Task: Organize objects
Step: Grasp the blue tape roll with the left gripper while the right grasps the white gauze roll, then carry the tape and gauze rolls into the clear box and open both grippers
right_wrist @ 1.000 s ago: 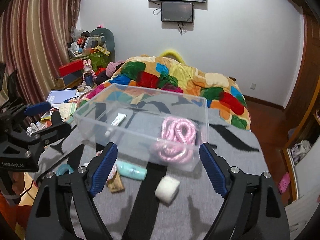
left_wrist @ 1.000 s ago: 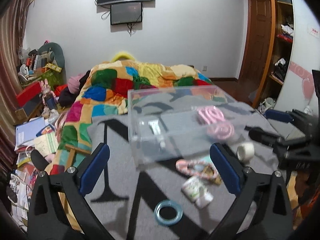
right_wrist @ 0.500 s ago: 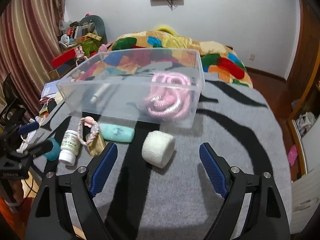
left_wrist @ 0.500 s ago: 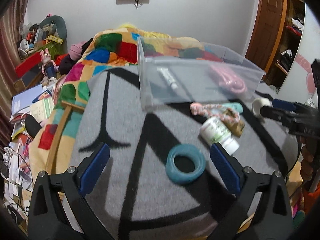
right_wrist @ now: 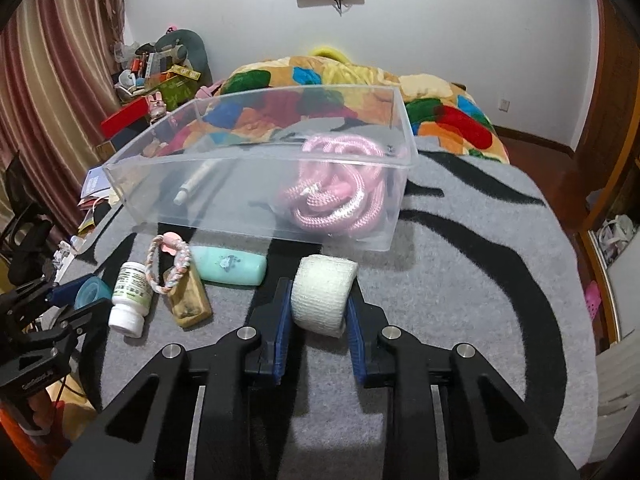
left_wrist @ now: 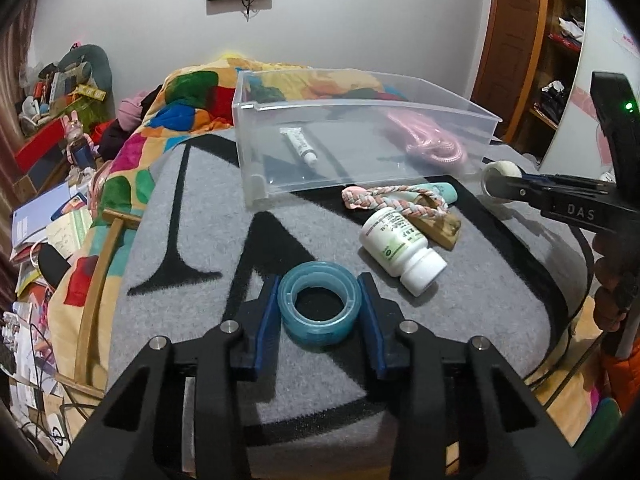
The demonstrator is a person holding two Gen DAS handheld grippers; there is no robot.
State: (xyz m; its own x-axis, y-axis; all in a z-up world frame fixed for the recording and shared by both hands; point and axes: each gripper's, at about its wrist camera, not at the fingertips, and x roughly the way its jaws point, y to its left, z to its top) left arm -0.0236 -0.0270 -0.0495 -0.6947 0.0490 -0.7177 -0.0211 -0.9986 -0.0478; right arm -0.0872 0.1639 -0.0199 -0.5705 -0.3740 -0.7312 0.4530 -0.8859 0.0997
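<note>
My left gripper (left_wrist: 319, 304) is shut on a blue tape ring (left_wrist: 319, 307) that lies on the grey rug (left_wrist: 200, 240). My right gripper (right_wrist: 319, 302) is shut on a white bandage roll (right_wrist: 322, 294) on the rug (right_wrist: 460, 280). A clear plastic bin (left_wrist: 360, 108) behind them holds a pink rope (right_wrist: 332, 196) and a small white tube (left_wrist: 300, 146). In front of the bin lie a white pill bottle (left_wrist: 400, 250), a braided pink loop (left_wrist: 392, 196) on a wooden block (right_wrist: 188, 300), and a mint green case (right_wrist: 228, 266).
The rug covers a bed with a colourful patchwork quilt (right_wrist: 360, 92) behind the bin. Cluttered books and boxes (left_wrist: 44, 200) lie on the floor at the left. A wooden shelf and door (left_wrist: 520, 40) stand at the right.
Both grippers dropped down and forward to the rug. The left jaws closed around the blue tape ring; the right jaws closed around the white bandage roll.
</note>
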